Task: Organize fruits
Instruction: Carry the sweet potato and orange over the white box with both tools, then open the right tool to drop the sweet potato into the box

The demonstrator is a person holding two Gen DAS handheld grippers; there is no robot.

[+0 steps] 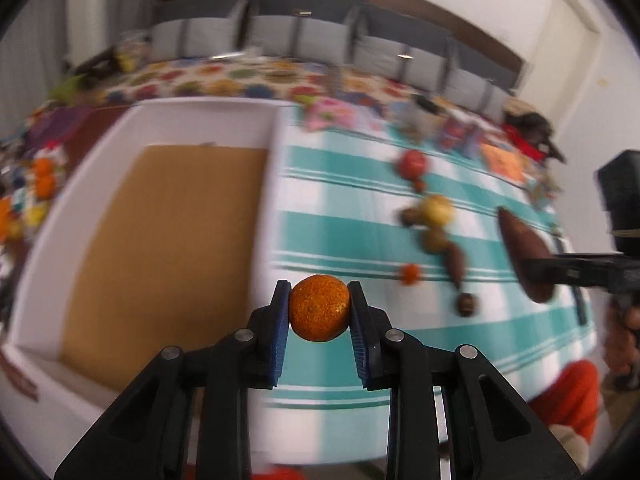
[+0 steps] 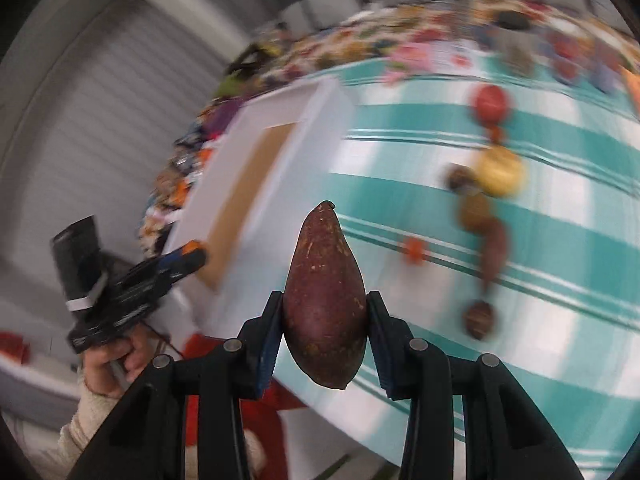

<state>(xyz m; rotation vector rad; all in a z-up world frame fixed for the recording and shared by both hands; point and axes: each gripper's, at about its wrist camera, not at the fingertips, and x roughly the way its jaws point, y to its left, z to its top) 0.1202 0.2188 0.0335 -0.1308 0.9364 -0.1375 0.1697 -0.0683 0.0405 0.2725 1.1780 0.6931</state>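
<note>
My left gripper point(image 1: 319, 300) is shut on an orange point(image 1: 319, 307), held above the teal-and-white checked cloth point(image 1: 344, 236) just right of the white box point(image 1: 276, 168) with a brown cardboard floor. My right gripper point(image 2: 325, 308) is shut on a dark purple-brown sweet potato point(image 2: 325, 300), held above the cloth's near edge; it also shows in the left wrist view point(image 1: 524, 256). Several fruits lie in a row on the cloth: a red one point(image 1: 412, 162), a yellow one point(image 1: 438, 210), a small orange one point(image 1: 410, 273), brown ones point(image 1: 466, 304).
The white box point(image 2: 320, 120) stands left of the fruit row point(image 2: 496, 168). The left gripper point(image 2: 176, 262) shows at the left of the right wrist view. A patterned cloth with cluttered items point(image 1: 248, 76) and grey cushions point(image 1: 320, 36) lie beyond.
</note>
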